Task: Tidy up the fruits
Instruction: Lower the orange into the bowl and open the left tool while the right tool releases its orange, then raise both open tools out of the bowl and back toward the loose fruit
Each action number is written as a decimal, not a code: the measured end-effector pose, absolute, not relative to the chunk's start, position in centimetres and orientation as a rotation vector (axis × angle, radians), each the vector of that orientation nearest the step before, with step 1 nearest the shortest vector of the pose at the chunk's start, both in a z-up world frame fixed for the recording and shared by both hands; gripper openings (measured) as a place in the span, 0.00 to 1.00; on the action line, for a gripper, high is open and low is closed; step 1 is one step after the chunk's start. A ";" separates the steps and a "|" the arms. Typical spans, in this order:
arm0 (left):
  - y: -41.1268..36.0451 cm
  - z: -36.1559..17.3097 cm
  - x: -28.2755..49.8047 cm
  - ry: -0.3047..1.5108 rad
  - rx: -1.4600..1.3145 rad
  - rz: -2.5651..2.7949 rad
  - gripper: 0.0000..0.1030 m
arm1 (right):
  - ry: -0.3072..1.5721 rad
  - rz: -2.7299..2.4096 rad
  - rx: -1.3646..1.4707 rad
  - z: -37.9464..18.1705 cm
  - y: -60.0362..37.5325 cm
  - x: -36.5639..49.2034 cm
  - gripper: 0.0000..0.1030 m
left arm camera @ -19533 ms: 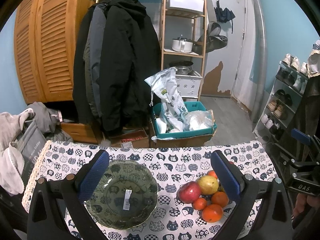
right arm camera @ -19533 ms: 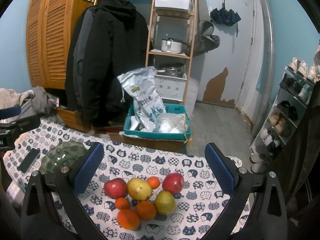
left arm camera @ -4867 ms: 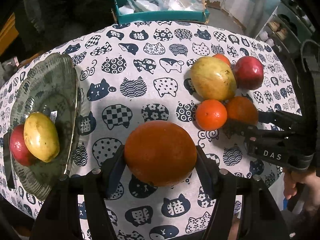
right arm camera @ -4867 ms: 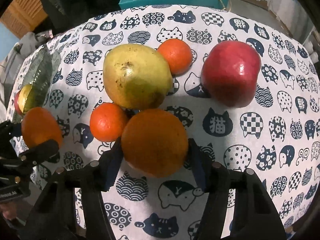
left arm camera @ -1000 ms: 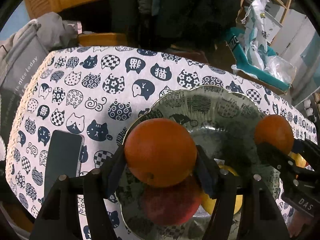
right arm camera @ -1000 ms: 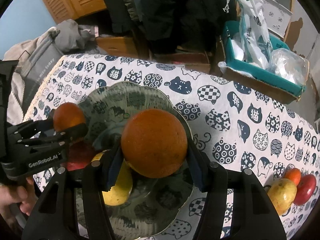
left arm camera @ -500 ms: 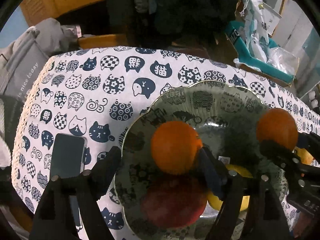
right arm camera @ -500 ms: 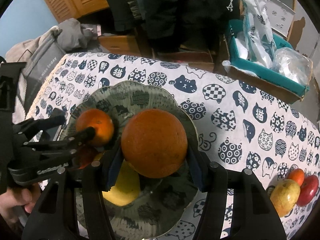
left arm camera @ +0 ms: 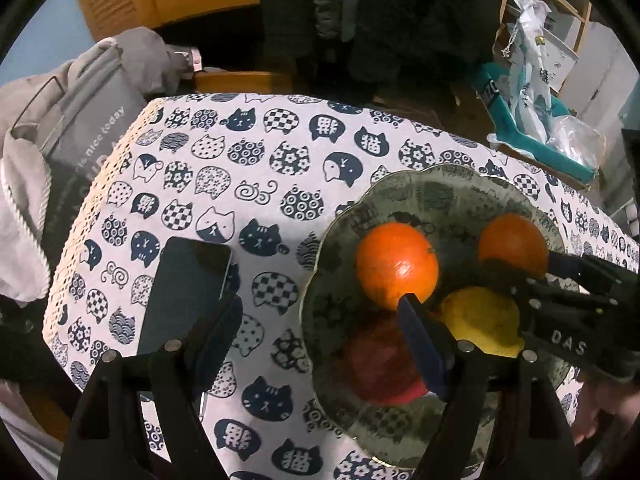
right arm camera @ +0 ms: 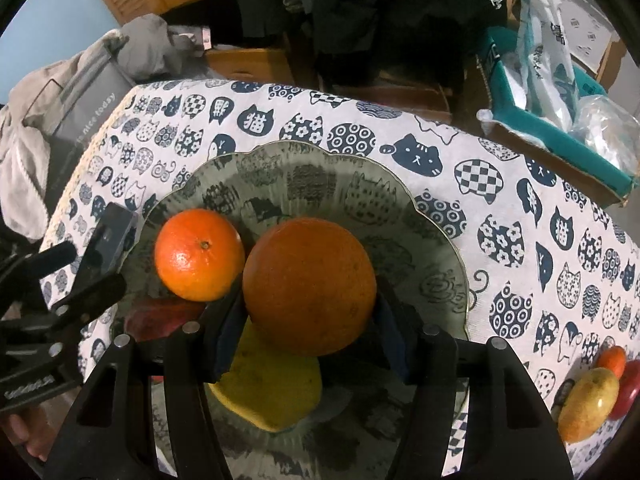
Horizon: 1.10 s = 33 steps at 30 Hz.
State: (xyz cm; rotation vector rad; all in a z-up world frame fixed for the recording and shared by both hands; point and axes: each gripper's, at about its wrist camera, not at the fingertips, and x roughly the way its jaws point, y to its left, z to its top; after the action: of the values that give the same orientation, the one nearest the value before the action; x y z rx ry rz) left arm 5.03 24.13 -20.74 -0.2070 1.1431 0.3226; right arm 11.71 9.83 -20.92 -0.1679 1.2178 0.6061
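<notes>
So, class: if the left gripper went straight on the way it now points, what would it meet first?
Probably the cat-print tablecloth, between the phone and the green plate. The left gripper is open and empty; depth is unclear.

the left gripper (left arm camera: 320, 322) points down with its two blue-padded fingers spread wide and nothing between them. seen from the right wrist camera, it sits low at the left edge (right arm camera: 86, 276), and a bit of the hand (right arm camera: 24, 438) gripping its handle shows below it. the right gripper (right arm camera: 308, 328) has its fingers closed tight against the sides of a large orange (right arm camera: 310, 286), which fills the gap between the pads. from the left wrist camera, its black body reaches in from the right edge (left arm camera: 516, 276).
</notes>
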 end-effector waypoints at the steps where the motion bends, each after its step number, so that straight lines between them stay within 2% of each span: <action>1: 24.2 -20.8 4.9 1.146 -0.208 0.326 0.79 | 1.221 0.605 -0.168 -21.0 9.9 11.8 0.62; 4: 24.4 -21.0 4.7 1.150 -0.215 0.329 0.79 | 1.215 0.615 -0.170 -20.9 10.2 11.7 0.63; 7: 24.5 -21.0 4.7 1.154 -0.216 0.330 0.79 | 1.189 0.633 -0.187 -20.1 10.7 11.6 0.68; 14: 24.5 -19.9 4.4 1.125 -0.241 0.325 0.79 | 1.134 0.618 -0.173 -17.5 9.8 11.5 0.68; 33: 22.1 -10.7 2.1 0.884 -0.260 0.314 0.79 | 0.847 0.543 -0.210 -6.5 5.1 8.1 0.71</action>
State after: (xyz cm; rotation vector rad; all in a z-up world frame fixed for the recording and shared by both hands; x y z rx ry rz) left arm 2.11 22.12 -10.74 -0.2601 0.8845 0.3142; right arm 8.08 5.14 -6.53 -0.2096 0.8468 0.5432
